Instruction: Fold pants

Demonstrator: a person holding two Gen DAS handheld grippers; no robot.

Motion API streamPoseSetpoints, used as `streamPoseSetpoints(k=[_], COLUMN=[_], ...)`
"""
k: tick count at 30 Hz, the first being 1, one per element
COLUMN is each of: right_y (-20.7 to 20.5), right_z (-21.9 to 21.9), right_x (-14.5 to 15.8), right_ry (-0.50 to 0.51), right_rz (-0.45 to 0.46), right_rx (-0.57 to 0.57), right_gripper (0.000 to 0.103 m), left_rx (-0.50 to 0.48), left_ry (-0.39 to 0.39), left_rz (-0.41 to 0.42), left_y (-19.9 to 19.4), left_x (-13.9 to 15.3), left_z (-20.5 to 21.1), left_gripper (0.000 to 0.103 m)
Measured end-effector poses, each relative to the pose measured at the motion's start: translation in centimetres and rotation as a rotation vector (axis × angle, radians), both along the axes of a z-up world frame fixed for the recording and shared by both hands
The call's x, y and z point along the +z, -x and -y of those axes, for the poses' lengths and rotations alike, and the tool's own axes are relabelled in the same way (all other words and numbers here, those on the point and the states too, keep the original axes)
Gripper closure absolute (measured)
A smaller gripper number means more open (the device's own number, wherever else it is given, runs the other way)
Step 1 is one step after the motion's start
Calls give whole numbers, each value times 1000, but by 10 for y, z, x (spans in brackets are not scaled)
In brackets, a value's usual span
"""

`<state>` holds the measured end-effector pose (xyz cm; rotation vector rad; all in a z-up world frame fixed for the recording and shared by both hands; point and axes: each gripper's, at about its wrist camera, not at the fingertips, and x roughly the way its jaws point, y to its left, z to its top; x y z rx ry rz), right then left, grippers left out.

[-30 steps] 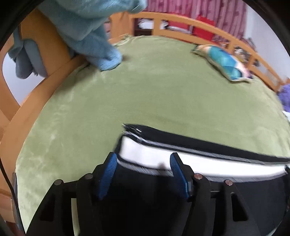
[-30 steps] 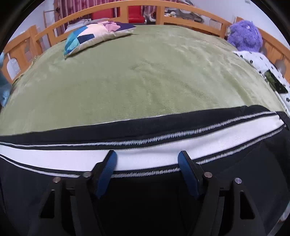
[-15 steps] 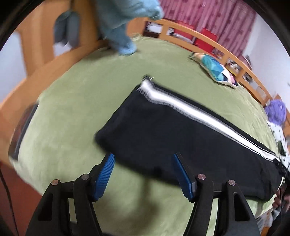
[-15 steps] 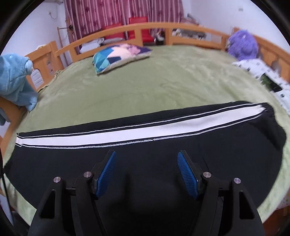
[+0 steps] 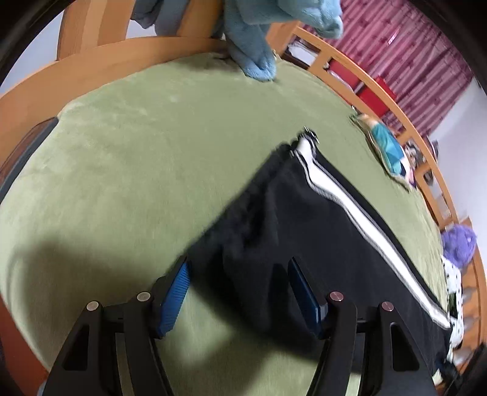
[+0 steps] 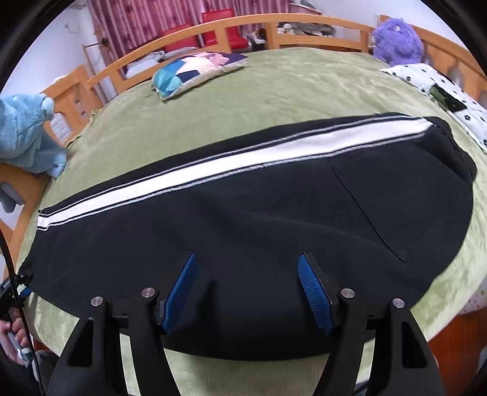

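Where pants (image 6: 243, 219) lie: green bedspread (image 6: 304, 91), wooden rails (image 6: 304, 19).

No text, label, brand, number or sign can be read in either view. The pants (image 6: 243, 219) carry only a plain white stripe (image 6: 231, 161) with no lettering, and the pillow (image 6: 194, 70) shows only coloured patches.

wooden bed rail (image 6: 304, 22), red curtains (image 6: 146, 15)
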<state>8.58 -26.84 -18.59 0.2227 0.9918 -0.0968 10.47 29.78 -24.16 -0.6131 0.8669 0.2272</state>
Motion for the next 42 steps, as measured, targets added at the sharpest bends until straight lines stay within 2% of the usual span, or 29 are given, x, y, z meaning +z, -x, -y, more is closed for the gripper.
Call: streamPoseSetpoints(k=[2, 3, 4, 5, 6, 8, 11, 14, 17, 20, 23, 26, 29, 31, 33, 35, 37, 39, 42], right_y=[3, 4, 5, 7, 9, 14, 22, 31, 40, 50, 64, 78, 88, 95, 95, 95, 94, 88, 73], right_z=[0, 0, 0, 0, 0, 1, 5, 13, 23, 41, 67, 97, 123, 140, 147, 150, 147, 138, 115], right_x=[-1, -1, -1, -1, 0, 2, 7, 11, 15, 21, 26, 27, 25, 21, 15, 10, 8, 8, 9], right_ry=[1, 0, -3, -8, -10, -9, -20, -23, -3, 20, 18, -2, -19, -30, -46, -58, -71, -80, -125], right_rz=[-12, -17, -18, -15, -12, 0, 27, 43, 64, 84, 114, 122, 121, 111, 91, 79, 78, 85, 96], right_rx=[-17, -22, -26, -27, -27, -29, -23, -15, -8, -14, -36, -76, -113, -143, -149, -153, -130, -99, -26], right_gripper=[34, 34, 34, 34, 34, 34, 34, 34, 34, 34, 34, 34, 34, 34, 34, 34, 34, 34, 34], left_rx=[16, 25, 26, 16, 9, 1, -18, -75, -161, -287, -386, -489, -621, -733, -820, -847, -816, -779, -707], left_ry=[-7, -21, -29, -30, -35, -97, -256, -437, -574, -621, -652, -637, -548, -462, -385, -294, -242, -254, -324], left_rz=[-13, -27, -37, -35, -25, -10, 7, 45, 92, 152, 185, 207, 218, 180, 117, 41, 12, 21, 42], left_y=[-10, -13, -14, -16, -16, -14, -15, -13, -10, -10, -13, -14, -18, -19, -22, -23, -22, -21, -18], left_x=[-1, -1, 0, 4, 8, 26, 68, 116, 153, 187, 203, 205, 193, 174, 152, 134, 127, 128, 130], left_z=[-3, -3, -5, -4, -2, 6, 35, 86, 144, 218, 291, 354, 418, 456, 474, 475, 460, 443, 406], left_gripper=[47, 57, 60, 74, 78, 79, 80, 80, 80, 80, 80, 80, 80, 79, 73, 67, 58, 47, 41])
